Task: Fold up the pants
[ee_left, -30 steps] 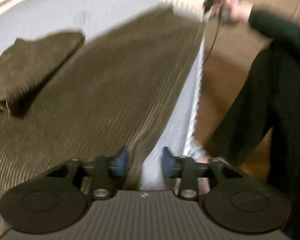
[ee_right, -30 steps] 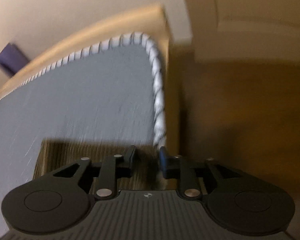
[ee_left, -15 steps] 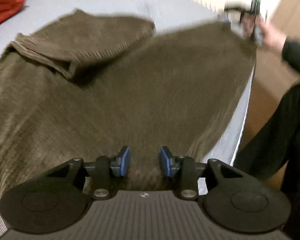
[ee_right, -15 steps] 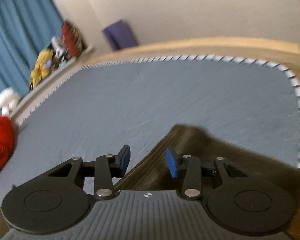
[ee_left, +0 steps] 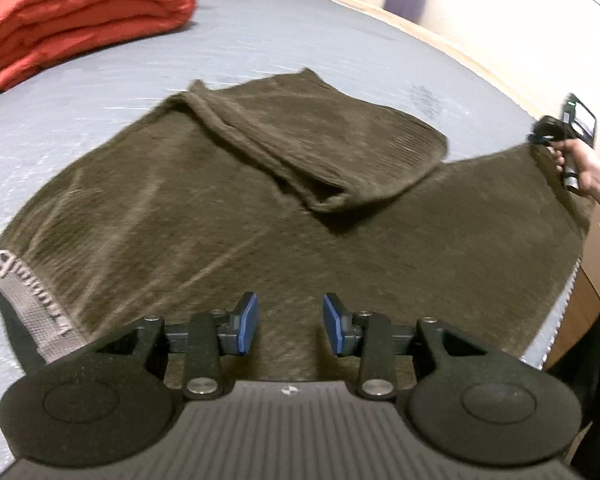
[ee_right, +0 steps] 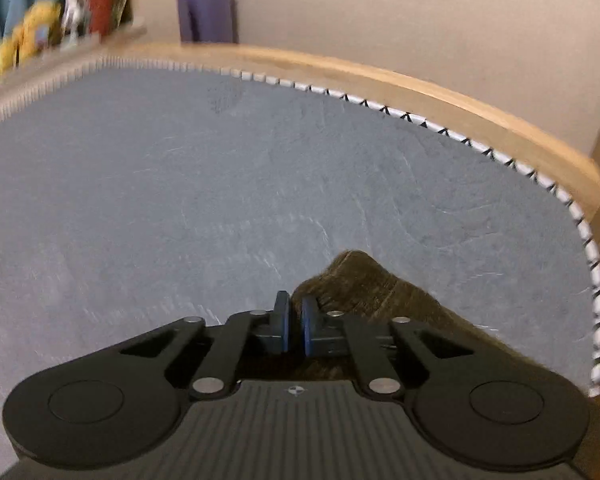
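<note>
1. Pants [ee_left: 228, 216]: dark olive-brown, ribbed cloth, spread flat on the grey mattress [ee_left: 300, 40]. Long axis runs across the left wrist view, the grey lettered waistband [ee_left: 24, 300] at the lower left, the leg end up at the right edge.
2. One leg [ee_left: 320, 148] is doubled back over the other and lies as a thick slanted fold, its rounded end pointing right.
3. Near edge of the cloth reaches the mattress edge at lower right.
4. Right gripper [ee_right: 294, 326]: blue pads closed on the leg end of the pants, a hump of cloth bunched just beyond them. In the left wrist view it sits at the far right, held by a hand [ee_left: 584, 164].
5. Left gripper [ee_left: 290, 328]: jaws apart above the pants, gripping nothing; cloth shows through the gap.
6. Folded red blanket [ee_left: 80, 12] at the far left of the mattress, well apart from the pants.
7. Wooden bed frame [ee_right: 420, 84] rims the far side.
</note>
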`<state>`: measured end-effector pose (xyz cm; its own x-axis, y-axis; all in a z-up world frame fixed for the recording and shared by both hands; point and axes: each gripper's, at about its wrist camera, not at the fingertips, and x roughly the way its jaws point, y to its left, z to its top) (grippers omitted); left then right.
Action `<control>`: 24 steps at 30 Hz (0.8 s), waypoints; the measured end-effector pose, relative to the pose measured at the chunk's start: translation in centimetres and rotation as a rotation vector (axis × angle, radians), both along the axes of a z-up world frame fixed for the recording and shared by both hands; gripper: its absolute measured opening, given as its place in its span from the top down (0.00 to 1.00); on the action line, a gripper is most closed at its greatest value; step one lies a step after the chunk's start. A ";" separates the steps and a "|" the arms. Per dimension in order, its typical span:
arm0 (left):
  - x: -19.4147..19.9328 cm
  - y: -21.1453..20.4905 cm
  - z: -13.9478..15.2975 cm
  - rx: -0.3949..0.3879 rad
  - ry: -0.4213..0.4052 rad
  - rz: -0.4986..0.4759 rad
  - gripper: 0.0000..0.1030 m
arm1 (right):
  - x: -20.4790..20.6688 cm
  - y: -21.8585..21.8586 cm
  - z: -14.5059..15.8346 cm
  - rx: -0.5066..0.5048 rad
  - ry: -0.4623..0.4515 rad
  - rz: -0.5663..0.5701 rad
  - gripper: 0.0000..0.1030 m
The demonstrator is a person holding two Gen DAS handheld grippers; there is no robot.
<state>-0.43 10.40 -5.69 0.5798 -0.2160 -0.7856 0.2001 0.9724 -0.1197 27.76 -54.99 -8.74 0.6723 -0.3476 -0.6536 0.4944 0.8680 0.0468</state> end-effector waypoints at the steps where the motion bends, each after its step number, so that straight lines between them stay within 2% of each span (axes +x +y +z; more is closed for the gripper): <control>1: -0.1 0.5 0.1 0.003 -0.005 0.021 0.61 | -0.1 -0.4 0.4 0.020 -0.041 -0.017 0.95; 5: -0.9 2.1 0.6 0.009 -0.012 0.062 0.61 | -0.1 -1.6 0.7 0.035 -0.159 -0.058 0.95; 9: -2.3 3.3 0.3 0.028 0.002 0.070 0.61 | 1.0 -1.8 -1.0 0.056 -0.095 -0.078 0.92; 11: -3.3 4.7 -0.4 0.029 0.018 0.090 0.61 | 1.0 -1.3 -0.8 0.033 -0.075 -0.086 0.78; 13: -4.1 6.6 -1.9 0.073 0.068 0.134 0.61 | 0.4 -0.3 0.5 0.010 -0.094 -0.080 0.55; 14: -4.5 7.4 -2.9 0.126 0.105 0.153 0.65 | 0.1 0.4 1.4 -0.002 -0.115 -0.066 0.53; 15: -5.1 8.0 -3.8 0.164 0.125 0.150 0.75 | -0.4 1.0 2.1 -0.009 -0.131 -0.046 0.53; 17: -6.4 8.5 -3.7 0.141 0.099 0.126 0.75 | -1.0 2.1 3.8 -0.011 -0.165 -0.006 0.52; 20: -7.8 9.0 -2.3 0.115 0.074 0.155 0.75 | -2.5 3.9 6.2 -0.001 -0.222 0.049 0.48; 21: -8.3 9.3 -1.7 0.091 0.058 0.173 0.69 | -3.0 4.8 7.2 -0.002 -0.238 0.067 0.47; 22: -8.6 9.7 -1.4 0.072 0.045 0.195 0.56 | -3.4 5.4 8.1 0.001 -0.254 0.078 0.45; 23: -9.0 10.2 -1.1 0.060 0.031 0.225 0.49 | -4.1 6.4 9.1 0.014 -0.276 0.097 0.44; 24: -9.4 10.7 -1.0 0.052 0.017 0.254 0.39 | -4.6 7.3 10.0 0.026 -0.292 0.118 0.43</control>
